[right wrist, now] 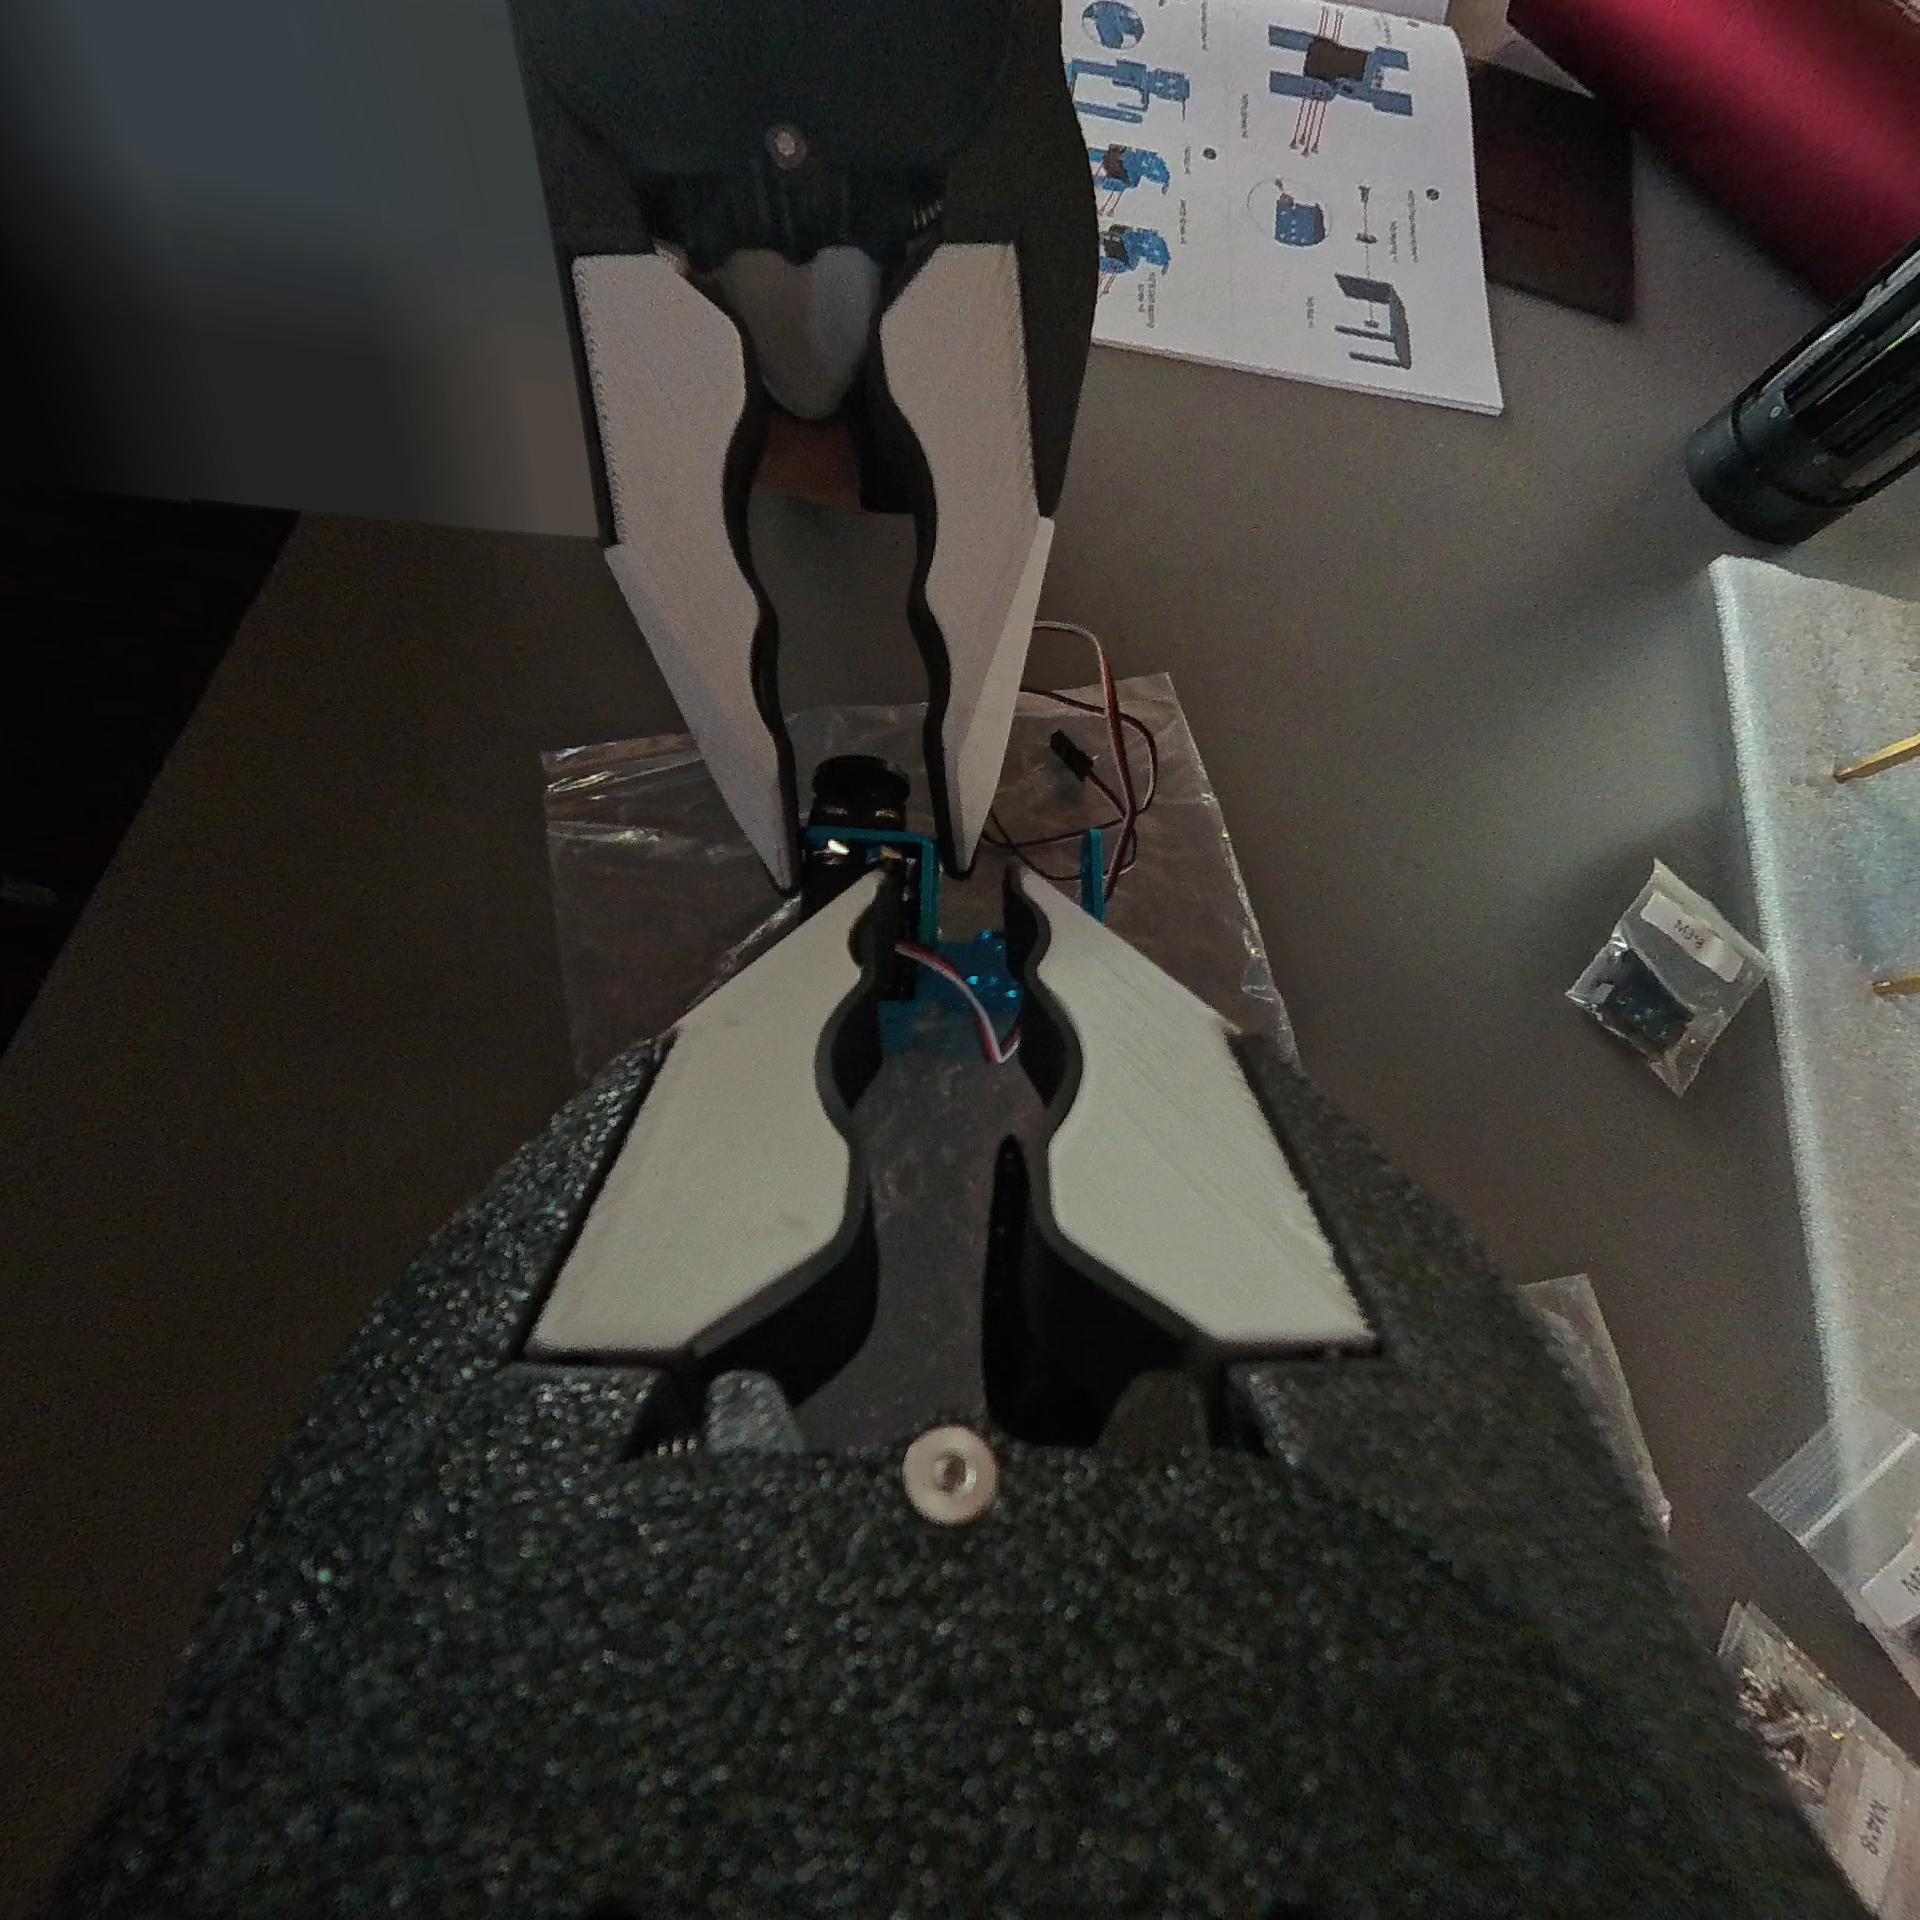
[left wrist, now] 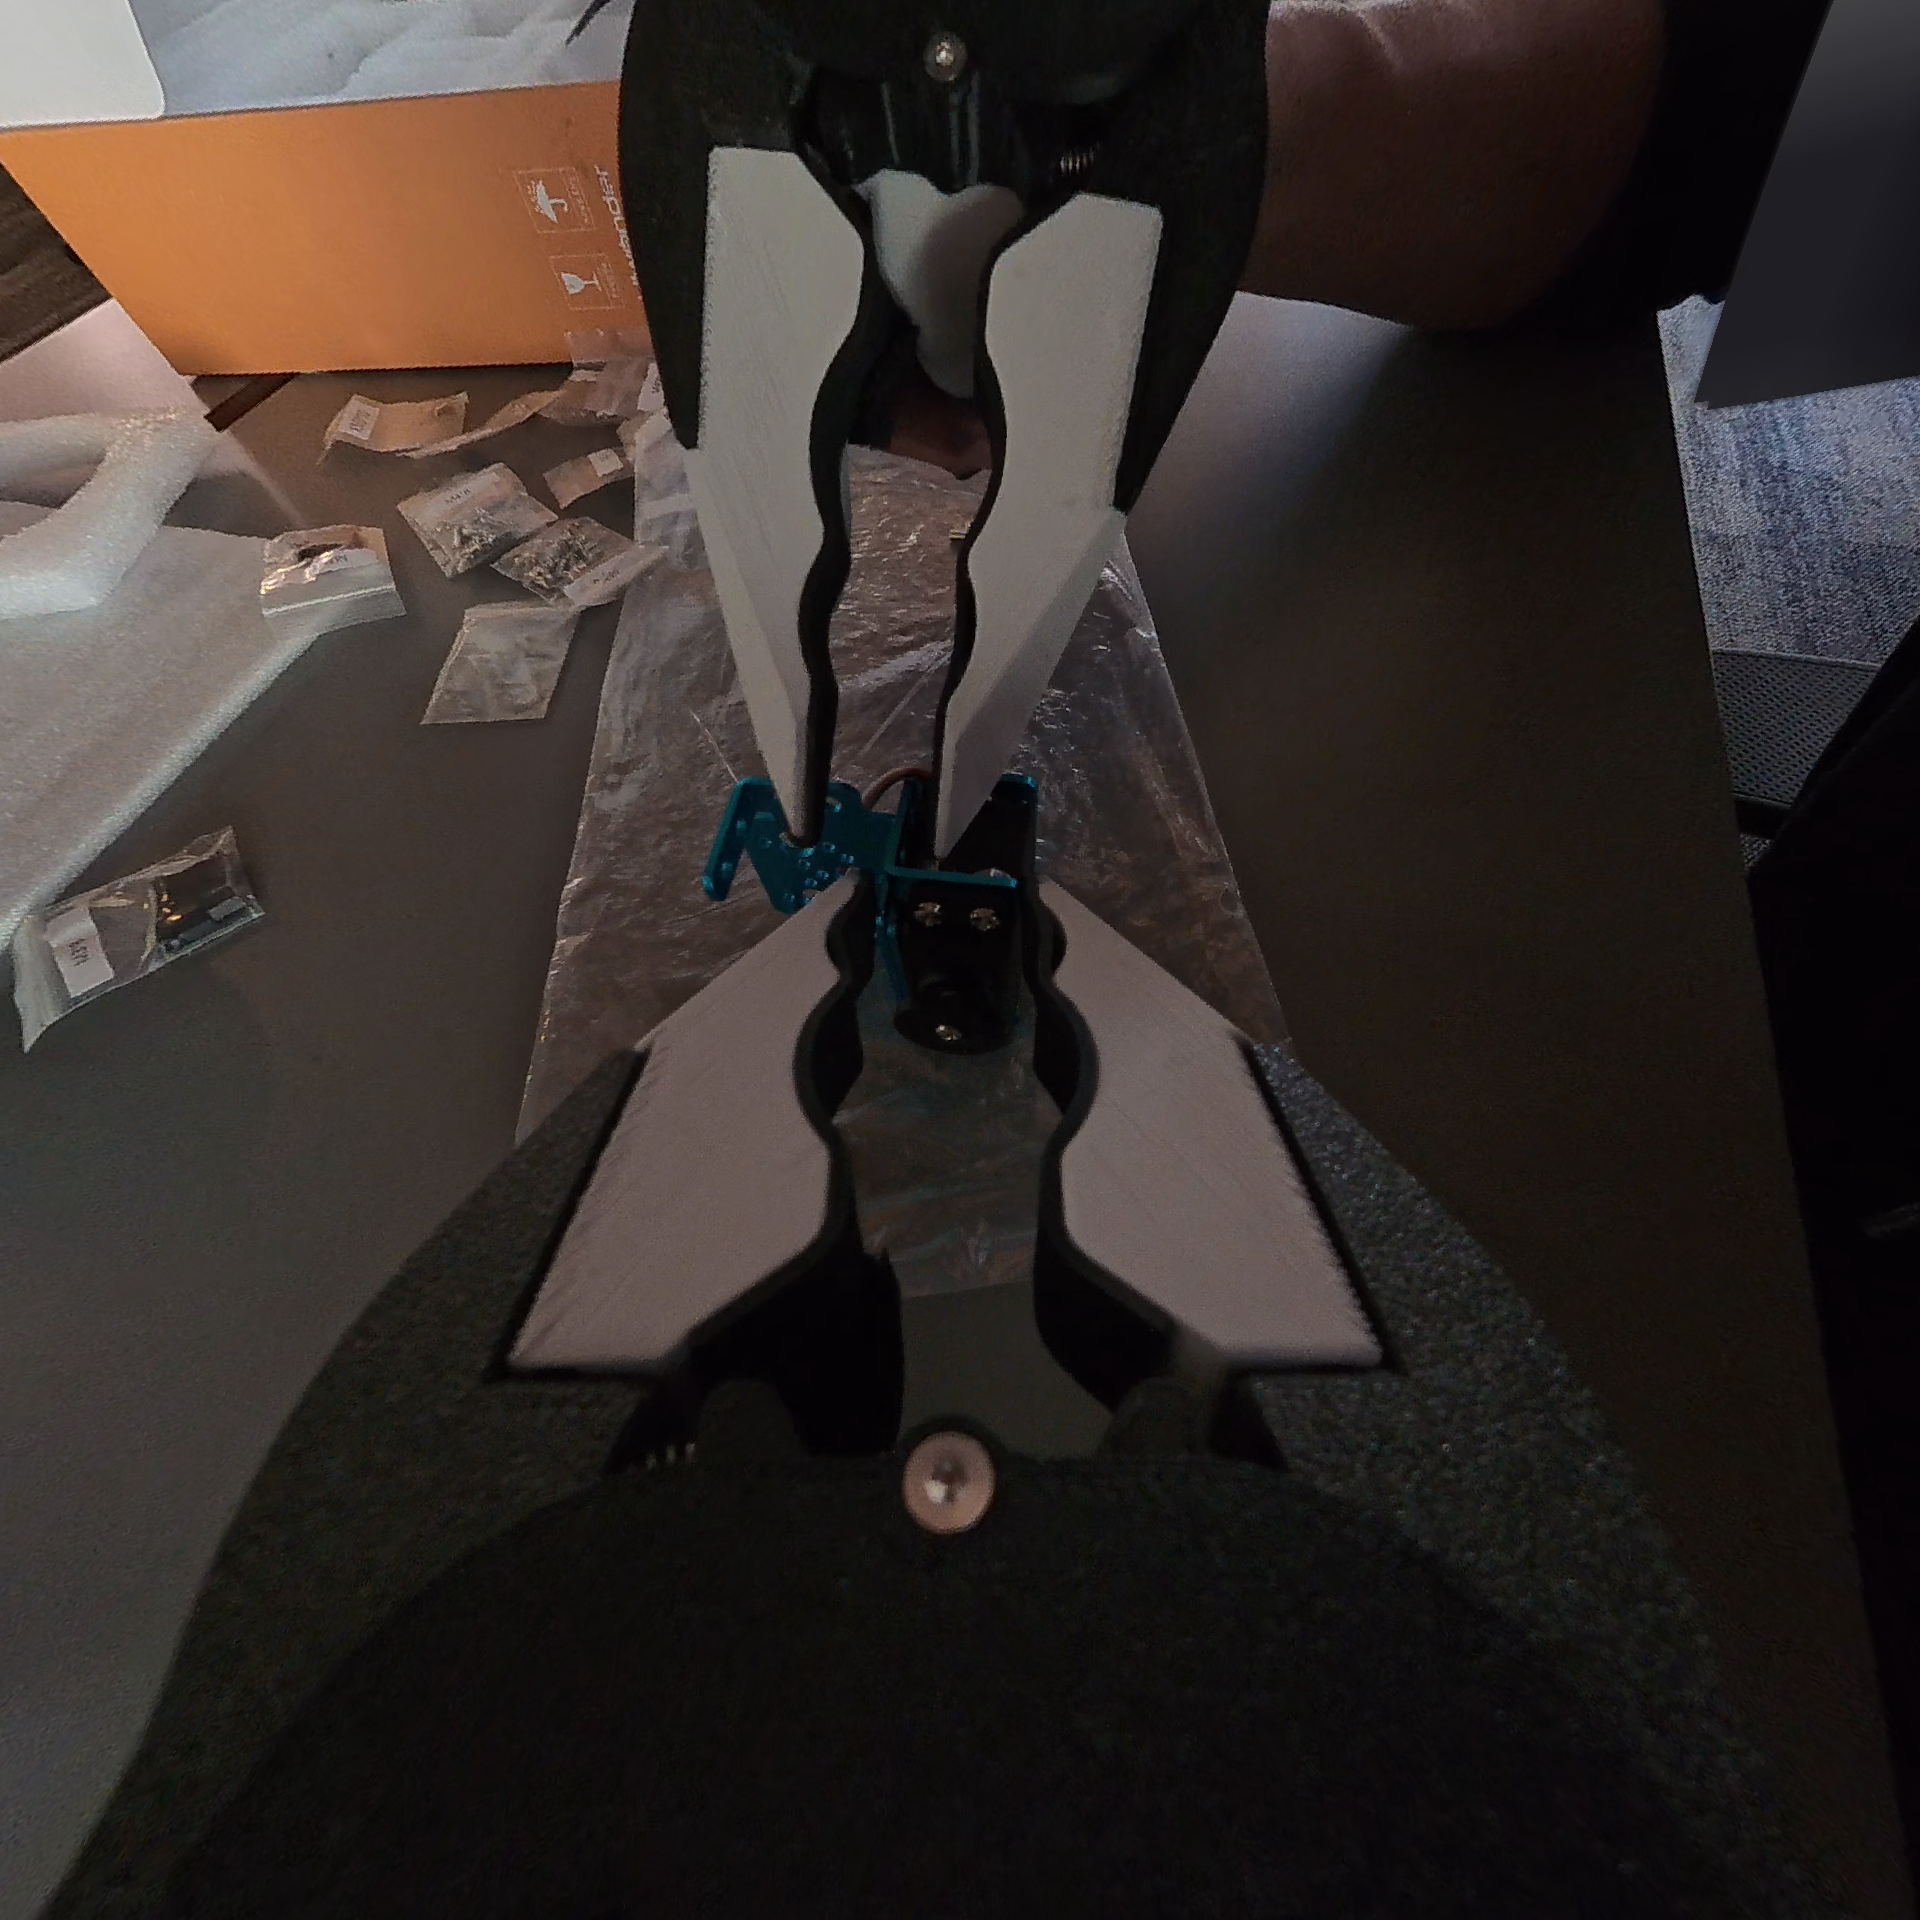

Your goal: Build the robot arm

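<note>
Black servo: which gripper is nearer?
Left. The left gripper has the black servo between its fingers; the right gripper comes from opposite, clamped on the blue bracket beside it.

A blue metal bracket (left wrist: 805, 862) joined to a black servo (left wrist: 951, 961) is sitting on a clear plastic bag (left wrist: 1122, 831), its red, white and black lead (right wrist: 1091, 748) trailing across the film, both grippers' fingertips flanking the assembly.

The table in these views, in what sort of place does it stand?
Probably an office or hobby desk used for building a kit. On the dark table lie small bags of screws, an open instruction booklet and a blue metal bracket with a servo, between both grippers.
</note>
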`<action>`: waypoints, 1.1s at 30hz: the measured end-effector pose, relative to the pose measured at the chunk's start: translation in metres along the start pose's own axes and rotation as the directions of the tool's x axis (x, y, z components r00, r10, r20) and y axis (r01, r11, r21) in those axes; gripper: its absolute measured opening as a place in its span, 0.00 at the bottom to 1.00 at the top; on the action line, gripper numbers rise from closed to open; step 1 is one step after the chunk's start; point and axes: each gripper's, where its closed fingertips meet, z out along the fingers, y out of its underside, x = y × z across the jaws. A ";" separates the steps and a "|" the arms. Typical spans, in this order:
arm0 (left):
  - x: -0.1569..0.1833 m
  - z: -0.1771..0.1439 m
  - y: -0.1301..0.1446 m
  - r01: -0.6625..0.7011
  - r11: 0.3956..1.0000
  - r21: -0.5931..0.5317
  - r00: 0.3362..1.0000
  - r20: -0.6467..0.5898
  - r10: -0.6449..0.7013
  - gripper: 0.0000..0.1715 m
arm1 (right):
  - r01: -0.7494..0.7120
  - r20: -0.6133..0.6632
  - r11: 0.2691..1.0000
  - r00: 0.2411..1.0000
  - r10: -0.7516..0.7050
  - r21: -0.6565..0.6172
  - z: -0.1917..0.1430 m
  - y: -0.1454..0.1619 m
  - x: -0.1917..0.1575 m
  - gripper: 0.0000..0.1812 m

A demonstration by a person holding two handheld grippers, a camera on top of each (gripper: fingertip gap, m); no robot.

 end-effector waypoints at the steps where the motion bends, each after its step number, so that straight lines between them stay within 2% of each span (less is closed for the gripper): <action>1: 0.000 0.000 0.000 0.000 1.000 0.000 1.000 0.000 0.000 0.16 | -0.001 0.005 1.000 1.000 0.001 -0.001 0.000 0.000 -0.001 0.11; 7: 0.000 0.000 0.000 -0.001 1.000 0.000 1.000 -0.001 0.001 0.16 | -0.041 0.039 0.998 0.998 0.039 0.046 -0.002 -0.007 -0.003 0.12; 16: 0.000 0.000 0.000 -0.001 1.000 0.000 1.000 0.000 0.001 0.16 | -0.039 0.006 0.998 0.999 0.039 0.040 -0.002 -0.005 0.003 0.12; 33: 0.000 0.000 0.000 -0.003 1.000 0.000 1.000 0.001 0.003 0.16 | -0.037 0.027 0.998 0.999 0.035 0.042 0.000 -0.006 -0.002 0.13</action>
